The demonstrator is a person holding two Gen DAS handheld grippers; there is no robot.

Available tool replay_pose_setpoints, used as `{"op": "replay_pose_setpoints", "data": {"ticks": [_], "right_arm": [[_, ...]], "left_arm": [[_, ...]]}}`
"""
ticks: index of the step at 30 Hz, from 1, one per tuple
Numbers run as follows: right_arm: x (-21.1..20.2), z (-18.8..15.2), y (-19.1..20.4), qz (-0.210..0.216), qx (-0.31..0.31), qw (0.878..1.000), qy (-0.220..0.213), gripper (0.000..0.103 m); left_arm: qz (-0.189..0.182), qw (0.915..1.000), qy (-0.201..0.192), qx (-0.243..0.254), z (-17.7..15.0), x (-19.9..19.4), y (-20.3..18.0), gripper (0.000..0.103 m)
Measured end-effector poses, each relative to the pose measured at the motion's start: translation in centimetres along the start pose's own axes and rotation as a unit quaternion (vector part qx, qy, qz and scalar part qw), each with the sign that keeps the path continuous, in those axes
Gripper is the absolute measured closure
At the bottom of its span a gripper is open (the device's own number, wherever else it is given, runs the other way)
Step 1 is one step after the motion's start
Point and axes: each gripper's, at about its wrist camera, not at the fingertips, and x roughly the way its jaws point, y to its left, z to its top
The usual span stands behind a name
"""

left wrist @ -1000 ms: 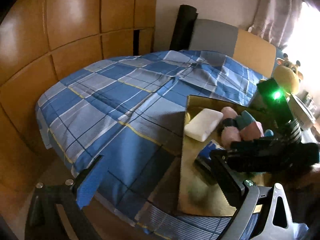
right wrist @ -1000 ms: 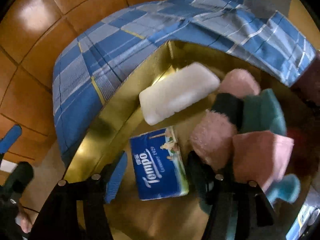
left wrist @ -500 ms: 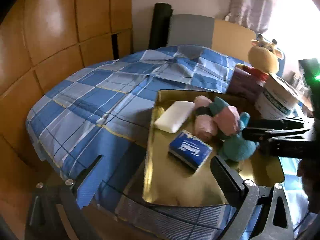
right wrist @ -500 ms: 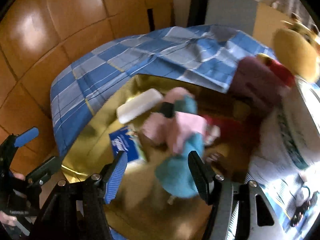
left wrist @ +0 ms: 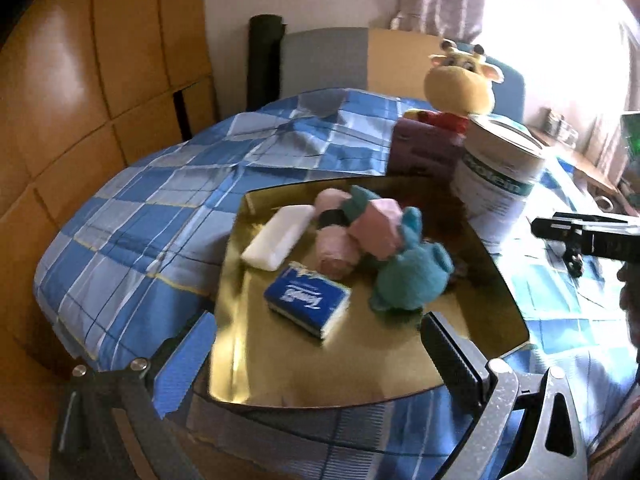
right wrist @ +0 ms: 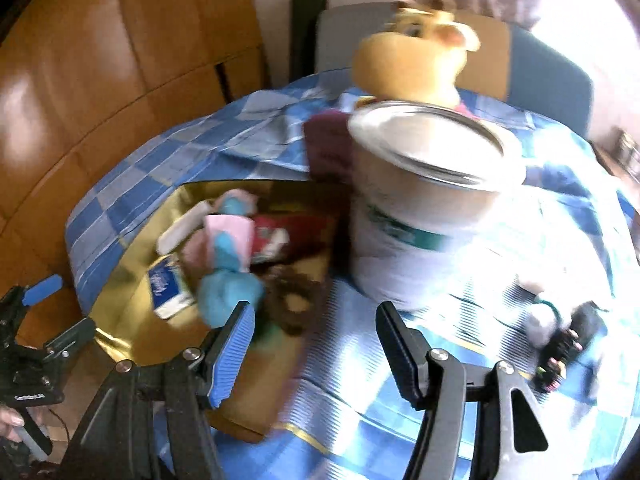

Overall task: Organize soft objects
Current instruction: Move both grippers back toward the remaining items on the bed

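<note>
Checked cloth (left wrist: 132, 216); glossy gold tray (left wrist: 480, 280); fuzzy toys (left wrist: 408, 280)

White tin can (left wrist: 500, 176), teal label band, upright on blue plaid cloth (left wrist: 160, 216). Maroon box (left wrist: 424, 152) touching can, left of it. Small dark gadget (right wrist: 560, 348) on cloth, right of can, blurred. Wood-panel wall (left wrist: 100, 80) well left of can. Black roll (left wrist: 264, 68) upright, behind and left of can.
</note>
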Motion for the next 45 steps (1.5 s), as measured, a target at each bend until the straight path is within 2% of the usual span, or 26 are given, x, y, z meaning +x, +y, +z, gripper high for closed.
{"op": "replay_pose_setpoints", "data": {"ticks": [6,10,14,18,20,22,23,26,29,32,36,39,45], "right_arm": [[-2.1,-1.2,-6.2,-0.05,0.054,0.997,-0.014,0.039],[-3.7,-2.4,-11.9,-0.108,0.113,0.987,-0.027,0.039],[-4.7,-4.3,-18.0,-0.171,0.182,0.968,-0.033,0.039],[-5.1,-7.8,-24.2,-0.228,0.275,0.934,-0.033,0.039],[-5.3,-10.2,-26.4,-0.233,0.321,0.917,-0.034,0.039],[-4.9,-11.6,-28.1,-0.233,0.367,0.901,-0.002,0.039],[-5.0,-11.9,-28.7,-0.225,0.385,0.895,-0.006,0.039],[-5.2,-12.2,-29.4,-0.215,0.405,0.889,-0.013,0.039],[-5.2,-12.3,-29.5,-0.204,0.41,0.889,-0.011,0.039],[-5.0,-12.4,-29.4,-0.207,0.411,0.888,-0.004,0.039],[-4.9,-12.7,-29.7,-0.199,0.43,0.881,-0.002,0.039],[-5.5,-13.4,-30.3,-0.196,0.455,0.868,-0.007,0.039],[-6.9,-15.7,-32.3,-0.159,0.535,0.829,-0.037,0.039]], "left_arm": [[-0.014,0.9994,0.0,0.031,0.2,-0.2,-2.5,0.0],[-0.027,0.9983,0.004,0.051,0.3,-0.1,-4.3,0.0],[-0.046,0.9956,0.005,0.081,0.5,-0.1,-6.6,0.0],[-0.078,0.9906,0.013,0.112,0.7,0.1,-9.3,0.0],[-0.094,0.9872,0.021,0.127,0.6,0.4,-10.8,0.0],[-0.111,0.9836,0.033,0.138,0.4,0.9,-12.3,0.0],[-0.12,0.982,0.041,0.139,0.4,1.2,-13.1,0.0],[-0.141,0.9782,0.065,0.137,0.1,2.1,-14.8,0.0],[-0.16,0.973,0.089,0.141,-0.1,2.8,-16.7,0.0],[-0.18,0.9662,0.095,0.158,-0.2,2.8,-18.4,0.0],[-0.205,0.9587,0.1,0.171,-0.1,3.1,-20.5,0.0],[-0.213,0.9562,0.088,0.181,0.2,3.2,-22.2,0.0],[-0.235,0.9467,0.081,0.205,0.4,4.2,-25.6,0.0]]}}
